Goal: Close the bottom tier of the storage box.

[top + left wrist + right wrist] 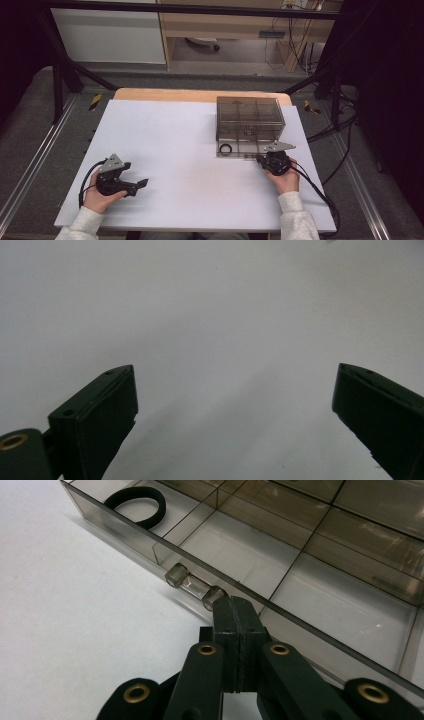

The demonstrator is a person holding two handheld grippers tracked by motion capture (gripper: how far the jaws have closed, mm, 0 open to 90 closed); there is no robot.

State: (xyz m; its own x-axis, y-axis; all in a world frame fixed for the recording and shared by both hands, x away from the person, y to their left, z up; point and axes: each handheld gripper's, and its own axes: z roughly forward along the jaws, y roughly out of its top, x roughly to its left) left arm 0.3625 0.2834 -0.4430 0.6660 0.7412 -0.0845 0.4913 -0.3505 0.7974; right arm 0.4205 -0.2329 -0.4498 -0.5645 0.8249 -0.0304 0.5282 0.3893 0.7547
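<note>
Pulling the drawer point(310, 580) falls to your right tongs point(235, 605): pressed together, empty, tips touching the right end of its clear handle point(194, 586), which runs up-left along the front wall. Your left tongs point(235, 390) gape wide, far off at lower left.

A smoky grey see-through drawer point(310, 555), a black ring point(136, 505) and a white worktop point(170, 145) are seen.
</note>
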